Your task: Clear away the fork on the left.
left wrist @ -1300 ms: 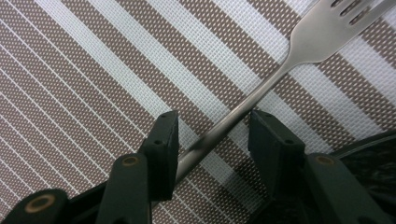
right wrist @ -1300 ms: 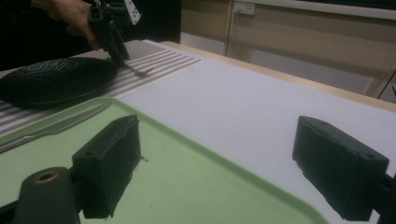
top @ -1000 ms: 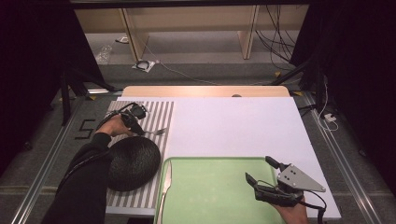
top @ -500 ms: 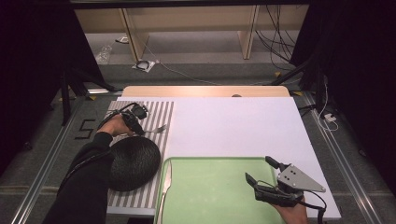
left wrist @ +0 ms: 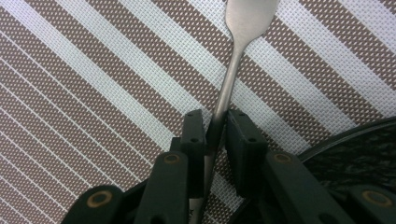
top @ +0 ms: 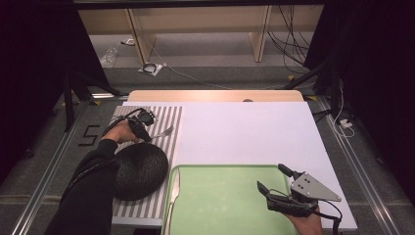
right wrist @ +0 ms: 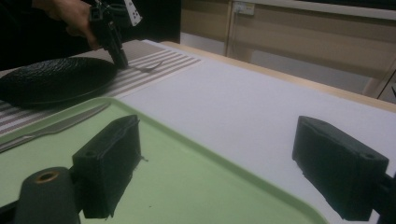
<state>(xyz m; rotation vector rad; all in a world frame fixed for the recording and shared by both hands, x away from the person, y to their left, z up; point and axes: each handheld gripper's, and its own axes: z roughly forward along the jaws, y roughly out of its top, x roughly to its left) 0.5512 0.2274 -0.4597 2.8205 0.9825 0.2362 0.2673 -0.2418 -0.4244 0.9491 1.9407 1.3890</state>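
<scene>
Readable writing: a dark "5" [top: 89,136] marked on the floor left of the table; no brand legible on anything else.

Left gripper [top: 143,128] stands over the striped placemat [top: 172,117]; its jaws have just been closing and now pinch the handle of a metal fork [left wrist: 229,86], which lies flat on the placemat. In the high view the fork's tines [top: 168,131] point toward the white table sheet [top: 244,132].

A black textured plate [top: 139,169] sits just beside the gripper on the near side, its rim close to the jaws. A table knife [top: 174,188] lies along the left edge of the green tray [top: 220,196].

Right gripper [top: 274,188] hovers over the tray's right part, jaws wide apart, nothing between them.

The white sheet beyond the tray gives open room; the tray's raised rim borders it.
</scene>
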